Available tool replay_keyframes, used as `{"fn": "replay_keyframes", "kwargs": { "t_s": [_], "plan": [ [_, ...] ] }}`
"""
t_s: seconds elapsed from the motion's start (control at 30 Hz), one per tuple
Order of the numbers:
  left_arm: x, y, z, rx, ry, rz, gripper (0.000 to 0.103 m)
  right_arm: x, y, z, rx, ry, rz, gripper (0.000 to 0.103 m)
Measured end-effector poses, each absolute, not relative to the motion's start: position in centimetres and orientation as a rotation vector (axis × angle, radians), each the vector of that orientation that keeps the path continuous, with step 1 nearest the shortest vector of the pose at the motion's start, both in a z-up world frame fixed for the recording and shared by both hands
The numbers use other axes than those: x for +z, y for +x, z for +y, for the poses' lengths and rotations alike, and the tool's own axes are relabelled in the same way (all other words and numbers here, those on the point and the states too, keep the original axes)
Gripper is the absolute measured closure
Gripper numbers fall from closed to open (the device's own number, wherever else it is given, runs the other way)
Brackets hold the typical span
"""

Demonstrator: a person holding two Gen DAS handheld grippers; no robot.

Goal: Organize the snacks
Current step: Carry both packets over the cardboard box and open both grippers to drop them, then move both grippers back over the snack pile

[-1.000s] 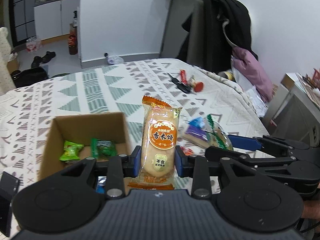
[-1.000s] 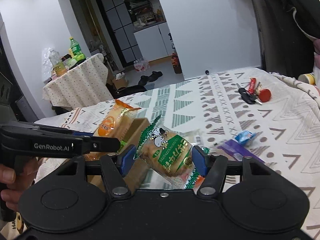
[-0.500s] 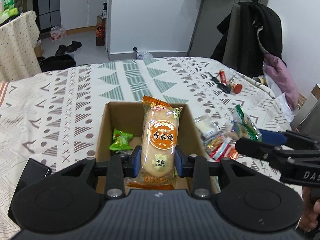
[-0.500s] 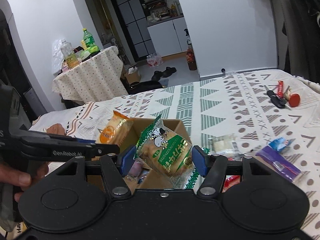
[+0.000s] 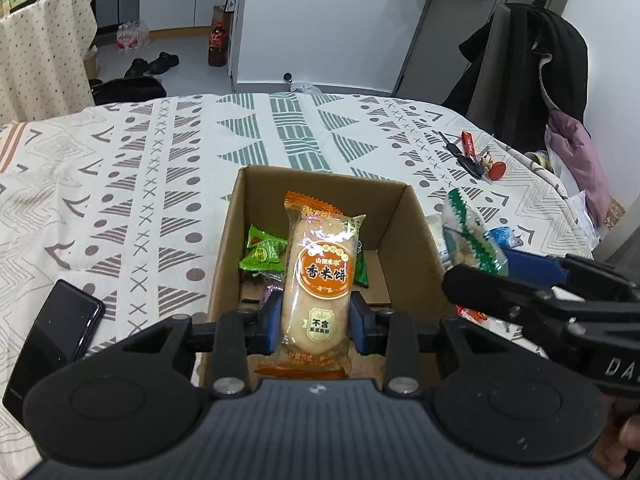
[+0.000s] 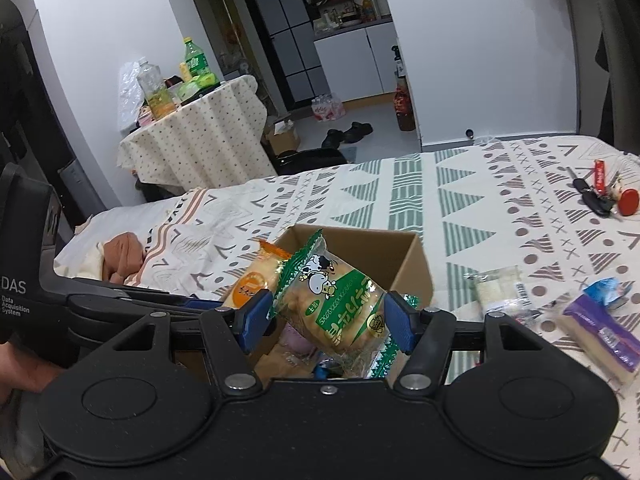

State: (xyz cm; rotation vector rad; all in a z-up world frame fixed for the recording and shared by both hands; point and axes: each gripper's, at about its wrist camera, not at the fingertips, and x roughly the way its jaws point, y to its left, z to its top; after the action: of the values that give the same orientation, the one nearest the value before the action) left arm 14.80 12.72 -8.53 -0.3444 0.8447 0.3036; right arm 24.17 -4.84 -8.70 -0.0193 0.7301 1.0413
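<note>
Our left hand-held gripper (image 5: 316, 318) clamps the orange pack (image 5: 319, 280) over the box (image 5: 416, 236); our right hand-held gripper (image 6: 326, 318) clamps the green pack (image 6: 336, 304).

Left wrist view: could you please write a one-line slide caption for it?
Left tongs hold an orange rice-cracker packet upright over the open cardboard box on the patterned bedspread.

Box (image 5: 416, 236): matt brown cardboard, raw cut edges. Rice cracker pack (image 5: 320, 276) & green cow pack (image 6: 340, 304): glossy crinkly plastic film w/ glare. Left claw (image 5: 316, 316): matt black plastic, blue pads, metal screws. Bedsheet (image 5: 140, 184): soft printed cloth. Phone (image 5: 52, 332): glossy black glass.
</note>
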Motion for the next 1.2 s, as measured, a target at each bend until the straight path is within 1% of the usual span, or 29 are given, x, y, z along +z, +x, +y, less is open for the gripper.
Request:
{"fn": "replay_keyframes", "kwargs": {
  "t_s": [0.03, 0.17, 0.37, 0.47, 0.53, 0.57, 0.63, 0.8, 1.2],
  "plan": [
    [-8.4, 14.7, 12.8, 0.313, -0.348, 0.840, 0.068, -8.8, 24.1, -4.7, 1.043, -0.020, 0.733, 0.043],
    [-8.0, 14.5, 13.1, 0.321, -0.360, 0.838, 0.065, -9.0, 23.9, -4.3, 1.048, -0.020, 0.746, 0.043],
    [-7.3, 13.9, 13.5, 0.352, -0.367, 0.828, 0.054, -9.3, 23.7, -3.6, 1.071, -0.010, 0.771, 0.043],
    [-7.1, 13.7, 13.5, 0.370, -0.358, 0.830, 0.049, -8.9, 23.4, -3.5, 1.078, -0.016, 0.771, 0.037],
    [-6.9, 13.6, 13.5, 0.369, -0.359, 0.827, 0.043, -8.8, 23.4, -3.8, 1.066, -0.018, 0.764, 0.027],
    [-6.8, 13.5, 13.4, 0.370, -0.358, 0.825, 0.041, -8.8, 23.5, -4.2, 1.063, -0.013, 0.764, 0.026],
    [-6.6, 13.5, 13.2, 0.372, -0.344, 0.816, 0.032, -8.7, 23.7, -4.9, 1.055, -0.013, 0.767, 0.026],
    [-6.2, 14.1, 12.4, 0.355, -0.335, 0.801, 0.022, -8.8, 24.2, -6.9, 1.019, -0.003, 0.781, 0.026],
    [-5.7, 16.7, 8.7, 0.283, -0.334, 0.800, 0.014, -9.2, 25.7, -13.2, 0.907, 0.020, 0.805, 0.020]
  ]
}}
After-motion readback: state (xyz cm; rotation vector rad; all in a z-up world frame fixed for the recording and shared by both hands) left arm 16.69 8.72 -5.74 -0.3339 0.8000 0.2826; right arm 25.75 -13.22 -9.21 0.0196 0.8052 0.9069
